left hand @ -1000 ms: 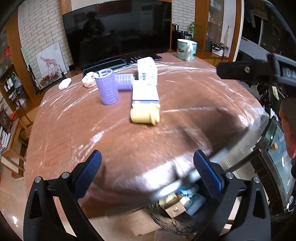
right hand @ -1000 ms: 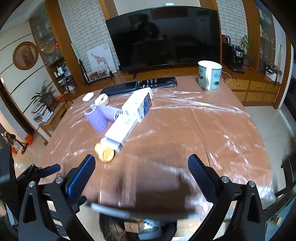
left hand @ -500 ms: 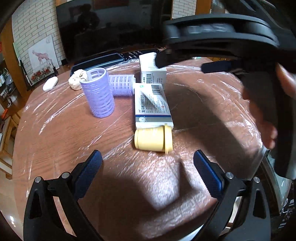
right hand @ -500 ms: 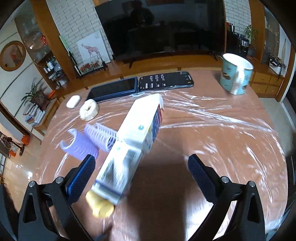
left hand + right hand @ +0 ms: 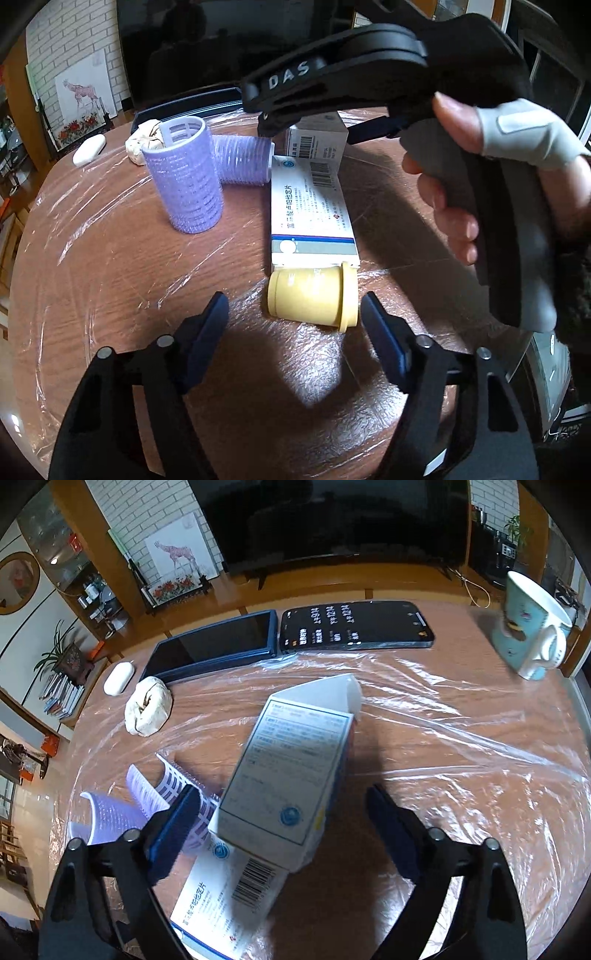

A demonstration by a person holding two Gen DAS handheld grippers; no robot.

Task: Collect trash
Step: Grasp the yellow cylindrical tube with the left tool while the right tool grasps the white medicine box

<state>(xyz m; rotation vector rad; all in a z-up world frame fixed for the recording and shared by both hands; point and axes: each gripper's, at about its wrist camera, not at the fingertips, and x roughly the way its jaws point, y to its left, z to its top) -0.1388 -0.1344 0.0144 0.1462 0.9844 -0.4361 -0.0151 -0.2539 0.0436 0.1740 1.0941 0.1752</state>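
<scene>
2 grippers work over a brown table (image 5: 110, 266) under clear film. At the far left edge lie a white case (image 5: 89, 149) and a crumpled wad (image 5: 137, 147); next to these an upright purple roller (image 5: 183, 173) stands, with a second roller (image 5: 242, 159) on its side just behind it.

In the left wrist view the left gripper (image 5: 294, 316) tilts down at the table, its blue pads (image 5: 207, 325) flanking a yellow cap (image 5: 312, 298) that lies on its side. The jaws are closing, the cap just ahead of the tips and partly between them — neither pad touches it. The cap's rim touches the near end of a flat box (image 5: 311, 210).

Further right, the right hand (image 5: 491, 177), in a grey fingerless glove, wraps the handle of the right gripper (image 5: 280, 812), whose black body reaches over the table.

In the right wrist view that gripper points steeply down over a second box (image 5: 291, 771), which leans across the flat box with its flap open. Its jaws are closing too, with the second box between them; the pads stand apart from its sides — no contact shows.

Behind lie a tablet (image 5: 214, 646) and a phone (image 5: 354, 626); a mug (image 5: 532, 627) stands at the far right.
</scene>
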